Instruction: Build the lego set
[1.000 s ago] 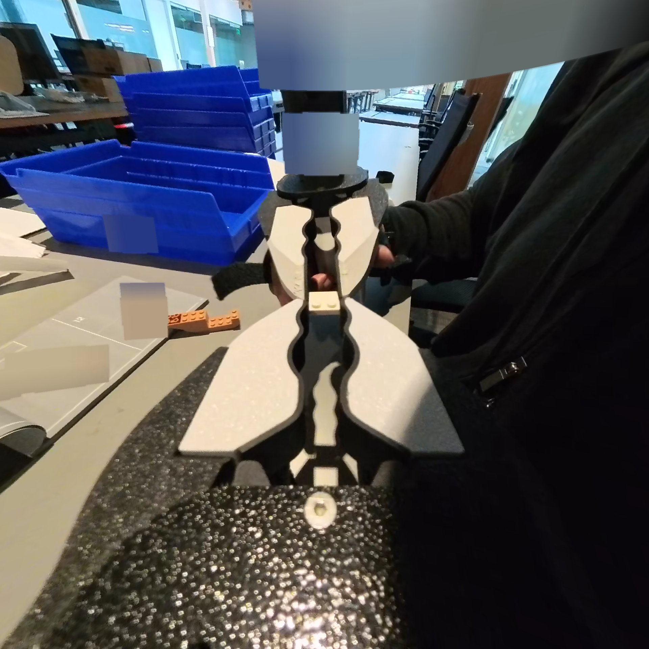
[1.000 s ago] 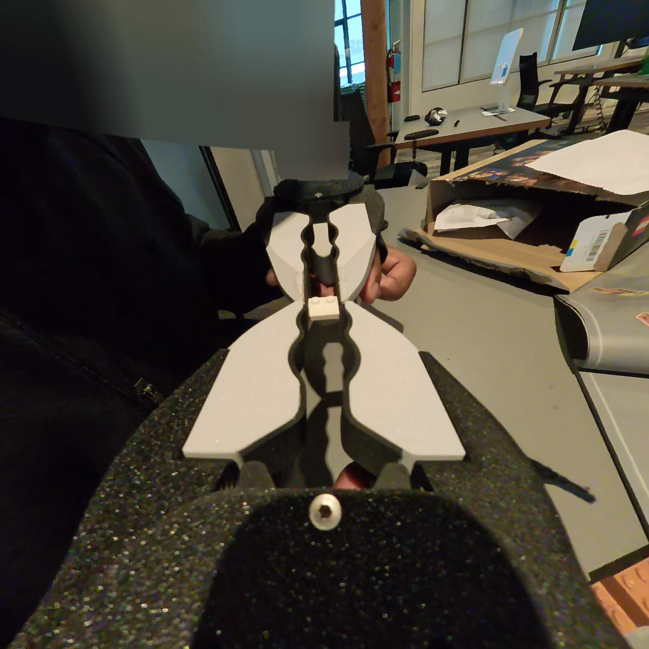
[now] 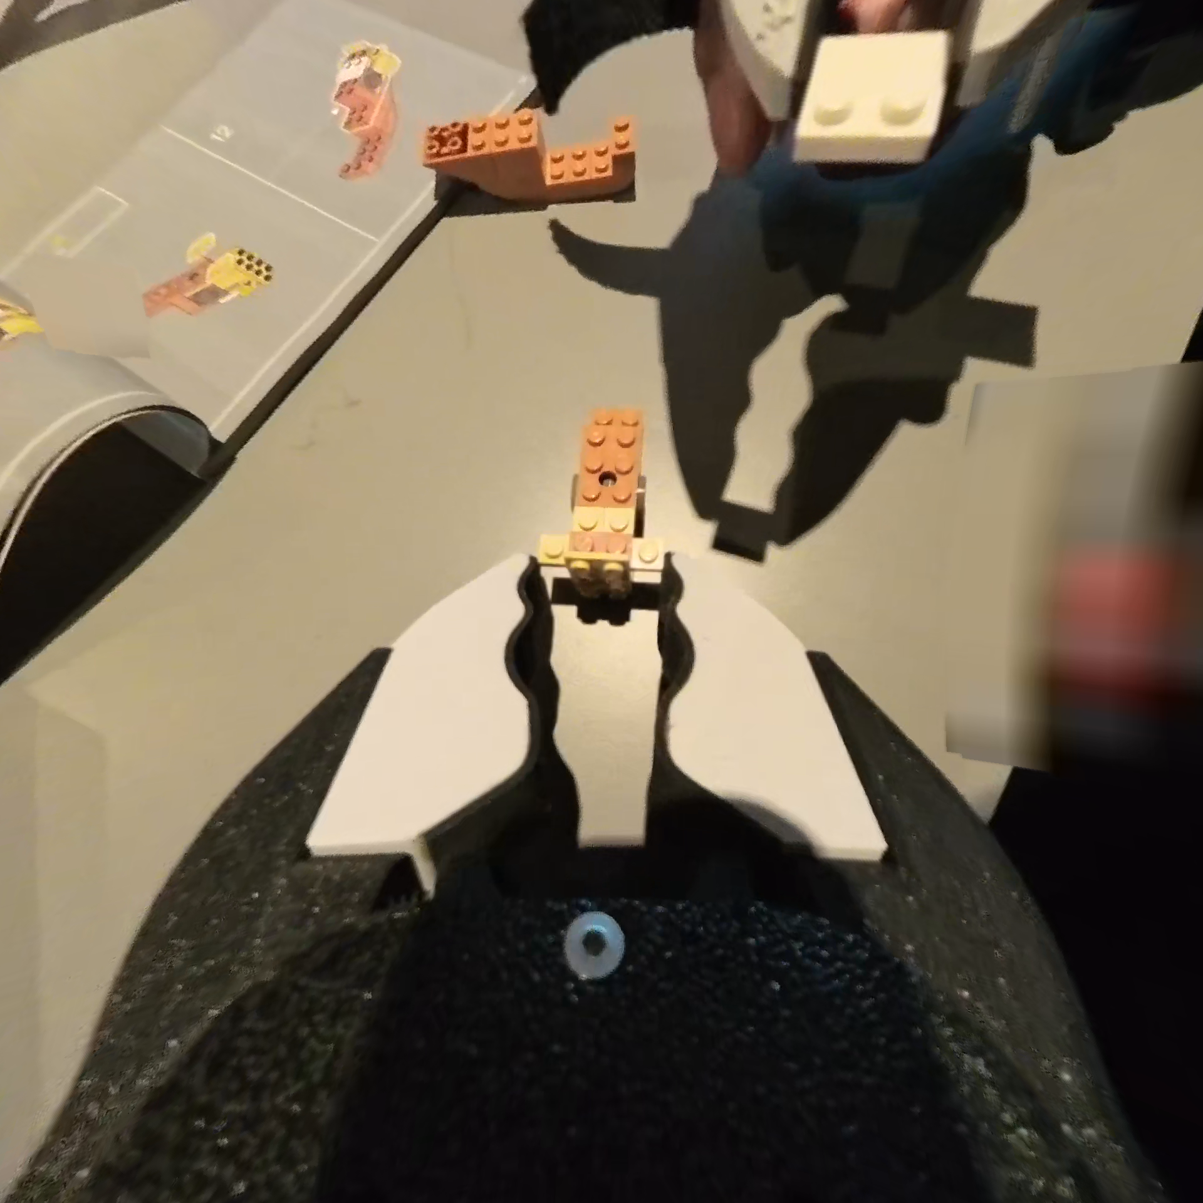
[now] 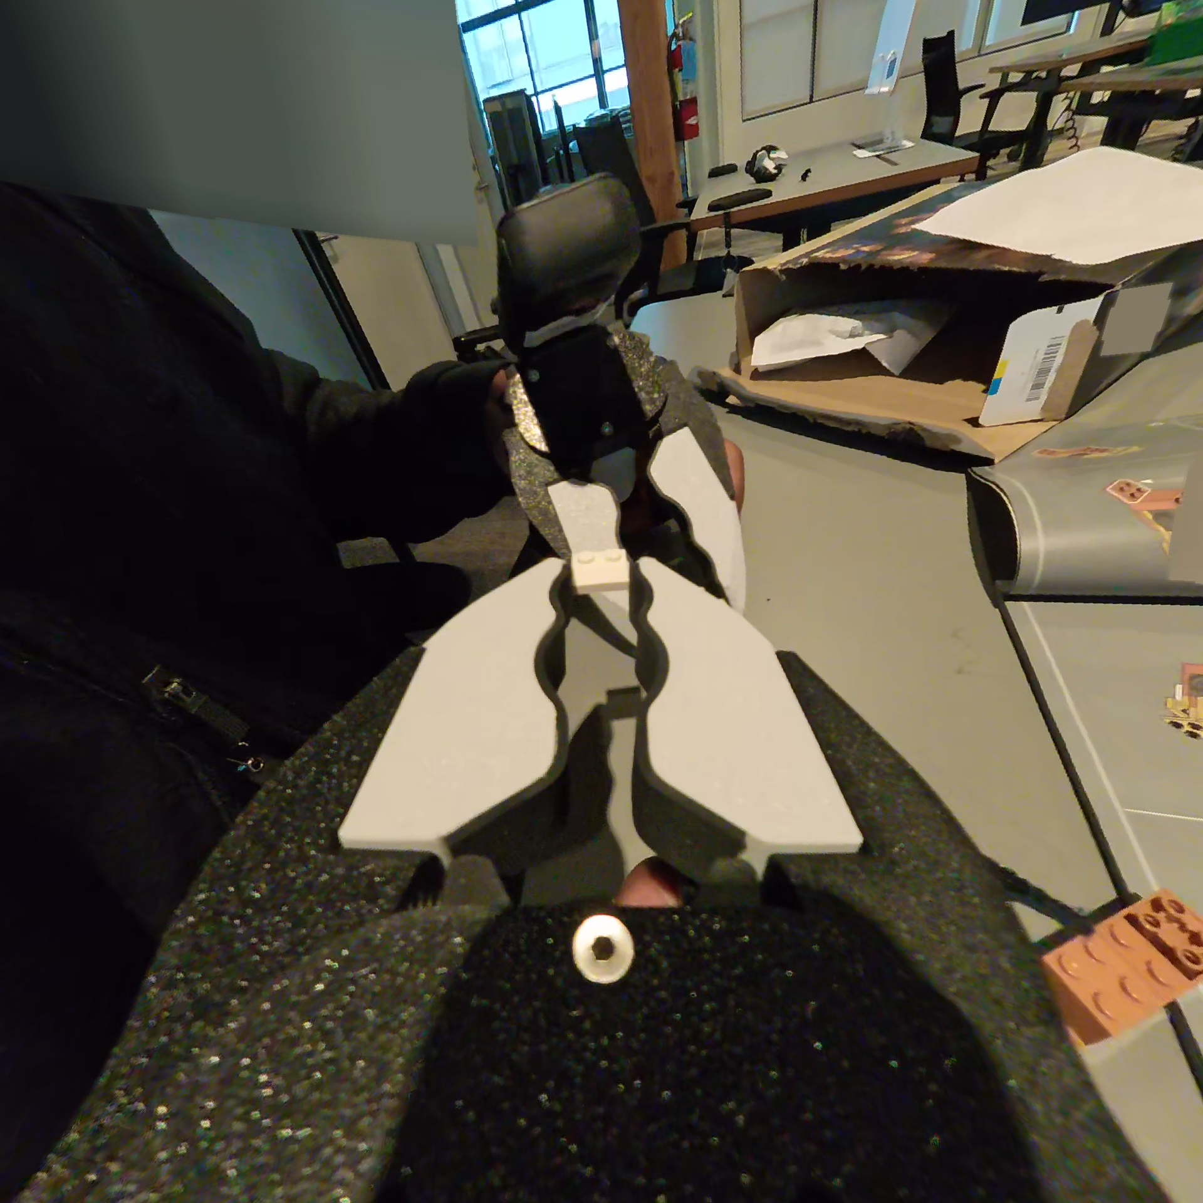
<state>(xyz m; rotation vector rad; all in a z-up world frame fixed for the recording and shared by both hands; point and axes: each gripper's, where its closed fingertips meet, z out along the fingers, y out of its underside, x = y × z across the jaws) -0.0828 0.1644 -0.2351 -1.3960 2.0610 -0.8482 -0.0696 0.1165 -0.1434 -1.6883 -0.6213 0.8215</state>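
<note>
In the left wrist view a small brown and tan lego build lies on the grey table. My left gripper is open, its fingertips close on either side of the build's near tan end; I cannot tell if they touch it. My right gripper is shut on a white two-by-two brick and holds it in the air. That brick and the right gripper also show at the top right of the left wrist view, above the table. The left gripper shows farther off in the right wrist view, pointing down.
A larger brown brick build lies beyond, at the edge of an open instruction booklet; it also shows in the right wrist view. A torn cardboard box lies at the back right. A person in a dark jacket fills the left. The tips of one gripper are about 10 cm away from the tips of the other.
My left gripper has let go of the white brick, opened and dropped down to the small build on the table. My right gripper still holds the white brick.
</note>
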